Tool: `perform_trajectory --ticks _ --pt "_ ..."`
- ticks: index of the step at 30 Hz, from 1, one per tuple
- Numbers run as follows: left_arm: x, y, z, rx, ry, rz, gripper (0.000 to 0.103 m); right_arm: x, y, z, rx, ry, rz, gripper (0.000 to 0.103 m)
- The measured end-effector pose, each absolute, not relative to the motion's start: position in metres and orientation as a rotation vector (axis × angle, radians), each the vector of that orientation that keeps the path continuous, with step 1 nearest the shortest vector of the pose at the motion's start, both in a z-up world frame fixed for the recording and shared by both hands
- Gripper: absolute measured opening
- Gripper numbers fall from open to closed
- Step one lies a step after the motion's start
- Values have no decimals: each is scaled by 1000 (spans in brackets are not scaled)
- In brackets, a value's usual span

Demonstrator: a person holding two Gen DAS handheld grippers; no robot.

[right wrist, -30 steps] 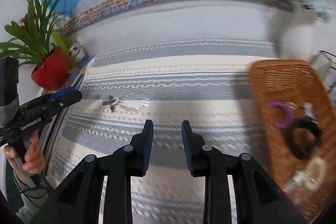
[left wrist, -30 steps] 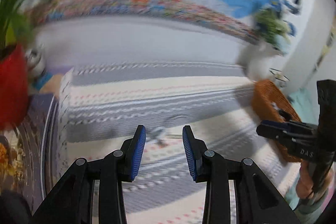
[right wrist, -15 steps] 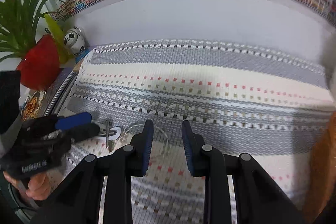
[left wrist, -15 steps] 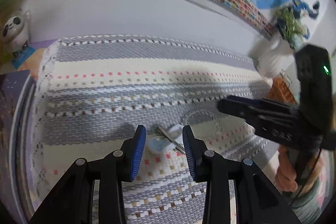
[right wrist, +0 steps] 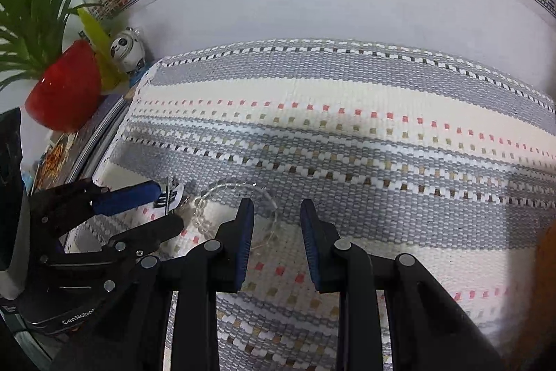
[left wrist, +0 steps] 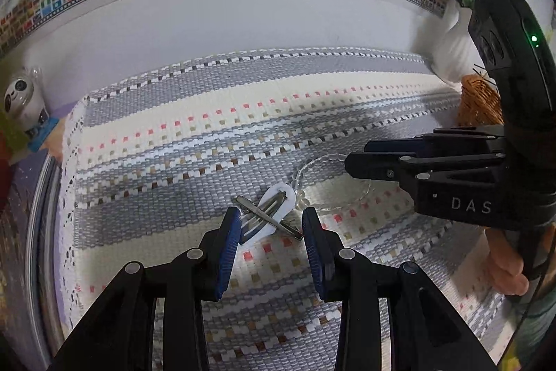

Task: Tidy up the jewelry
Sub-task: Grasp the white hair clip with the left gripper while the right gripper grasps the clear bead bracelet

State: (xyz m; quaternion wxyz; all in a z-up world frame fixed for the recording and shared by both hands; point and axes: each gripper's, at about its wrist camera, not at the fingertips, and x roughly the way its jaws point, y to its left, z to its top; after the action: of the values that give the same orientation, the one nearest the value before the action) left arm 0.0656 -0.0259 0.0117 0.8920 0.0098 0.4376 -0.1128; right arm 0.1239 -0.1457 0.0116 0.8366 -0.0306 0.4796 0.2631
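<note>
**Two grippers low over the woven mat**

Two grippers are close to the striped mat. The left gripper has its fingers spread apart, and nothing is pinched between them. A white hair clip lies flat on the mat right between the blue pads. A thin metal pin lies across the clip. There is a little room on each side of the clip before the pads.

Just beside the clip, touching its far end, lies a clear bead bracelet. The right gripper sits over that bracelet, fingers spread too, holding nothing. The bracelet's ring runs under its left finger.

The two grippers are near each other, so the room between them is small. The rest of the mat, toward the white wall, has lots of open room.

At the mat's left edge stand a red plant pot and a small panda toy. An orange basket sits at the right edge.
</note>
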Motion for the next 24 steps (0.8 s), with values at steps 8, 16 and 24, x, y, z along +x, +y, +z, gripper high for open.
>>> perform_trajectory --ticks 8,16,24 --pt "56 -3 14 -16 922 -224 37 122 -149 11 -74 1011 560 31" --pt "51 -17 11 83 911 -202 42 108 -125 9 -259 932 498 30" --pt "55 -20 8 90 898 -189 42 102 -117 8 -308 891 488 19"
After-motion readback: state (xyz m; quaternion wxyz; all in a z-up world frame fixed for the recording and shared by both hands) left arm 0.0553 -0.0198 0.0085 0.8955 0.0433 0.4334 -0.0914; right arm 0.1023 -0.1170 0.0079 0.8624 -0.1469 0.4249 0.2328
